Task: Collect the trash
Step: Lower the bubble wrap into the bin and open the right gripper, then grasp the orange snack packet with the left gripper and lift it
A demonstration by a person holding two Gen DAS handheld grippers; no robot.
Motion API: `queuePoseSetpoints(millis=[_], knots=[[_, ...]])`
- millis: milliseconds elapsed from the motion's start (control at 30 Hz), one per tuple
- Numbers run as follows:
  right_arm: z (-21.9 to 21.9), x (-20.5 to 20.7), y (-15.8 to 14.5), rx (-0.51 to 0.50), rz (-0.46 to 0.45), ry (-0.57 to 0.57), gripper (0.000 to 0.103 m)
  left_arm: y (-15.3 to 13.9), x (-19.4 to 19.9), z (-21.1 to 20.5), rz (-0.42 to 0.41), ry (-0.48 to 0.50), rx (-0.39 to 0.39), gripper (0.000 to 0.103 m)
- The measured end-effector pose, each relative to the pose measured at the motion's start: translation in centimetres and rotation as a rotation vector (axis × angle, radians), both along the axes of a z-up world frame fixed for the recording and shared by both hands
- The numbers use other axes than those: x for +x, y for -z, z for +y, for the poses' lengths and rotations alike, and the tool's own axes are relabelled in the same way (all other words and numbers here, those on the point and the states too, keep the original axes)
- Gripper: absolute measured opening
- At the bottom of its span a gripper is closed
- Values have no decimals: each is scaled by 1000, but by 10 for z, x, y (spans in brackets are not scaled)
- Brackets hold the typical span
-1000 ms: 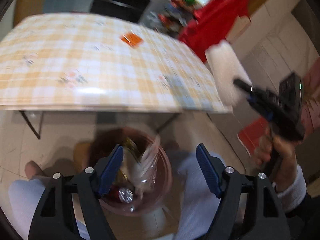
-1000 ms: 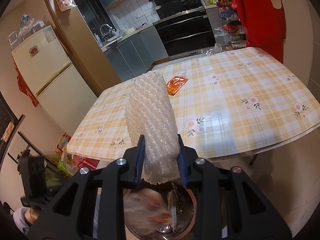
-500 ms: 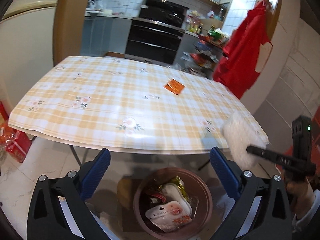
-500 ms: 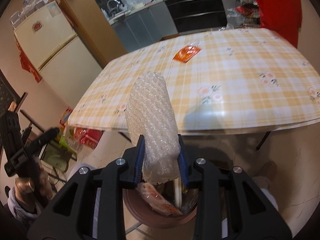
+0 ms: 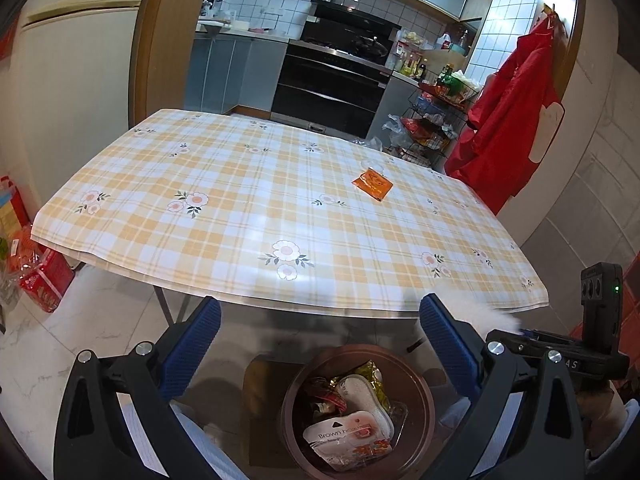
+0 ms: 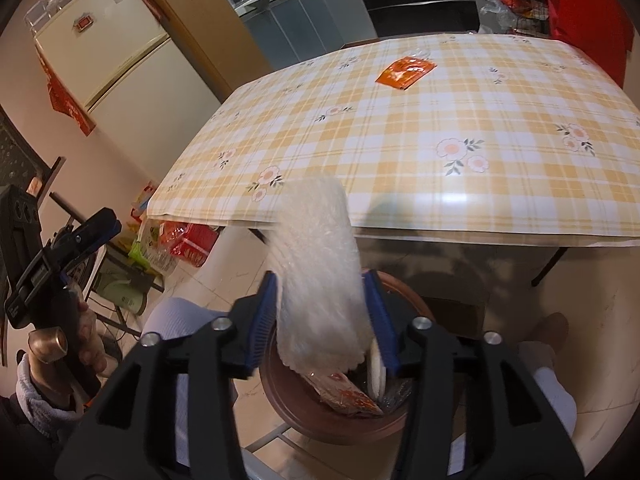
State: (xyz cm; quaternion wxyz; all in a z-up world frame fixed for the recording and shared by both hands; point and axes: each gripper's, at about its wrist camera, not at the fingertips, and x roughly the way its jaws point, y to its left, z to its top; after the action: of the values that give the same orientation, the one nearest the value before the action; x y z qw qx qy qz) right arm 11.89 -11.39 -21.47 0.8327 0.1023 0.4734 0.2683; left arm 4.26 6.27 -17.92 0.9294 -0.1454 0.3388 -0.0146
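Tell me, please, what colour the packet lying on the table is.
Orange; the packet shows best in the right wrist view.

One desk fills the middle of both views, bearing one orange packet toward its upper right. One brown bin sits at the lower centre, several wrappers inside. One roll of bubble wrap blurs above it. Two tools: left tool, right tool.

packet on table, bin below
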Motion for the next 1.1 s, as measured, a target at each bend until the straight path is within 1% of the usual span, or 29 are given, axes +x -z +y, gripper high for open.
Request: queuePoseSetpoints(millis=[100,200,267,500,800,967,1100], knots=[[0,0,-1,-8,-7,4,66,0,0,0,1,0,-1,97],[-2,1,-3,-31,-23,26,86,2,0,3,6,0,-2,97],[-6,3,-4,-50,-35,48,92,4,1,4,8,-1,0,97],[-25,14,-6,-91,-48,125,96,7,5,5,19,-3,8,97],[-57,33,-13,-97,-70,205,97,11,21,3,38,7,36,97],[-70,49,-9,-108,-61,235,97,10,44,-5,48,48,69,97],[-80,67,-7,-110,-62,264,97,8,74,-19,44,120,108,97]])
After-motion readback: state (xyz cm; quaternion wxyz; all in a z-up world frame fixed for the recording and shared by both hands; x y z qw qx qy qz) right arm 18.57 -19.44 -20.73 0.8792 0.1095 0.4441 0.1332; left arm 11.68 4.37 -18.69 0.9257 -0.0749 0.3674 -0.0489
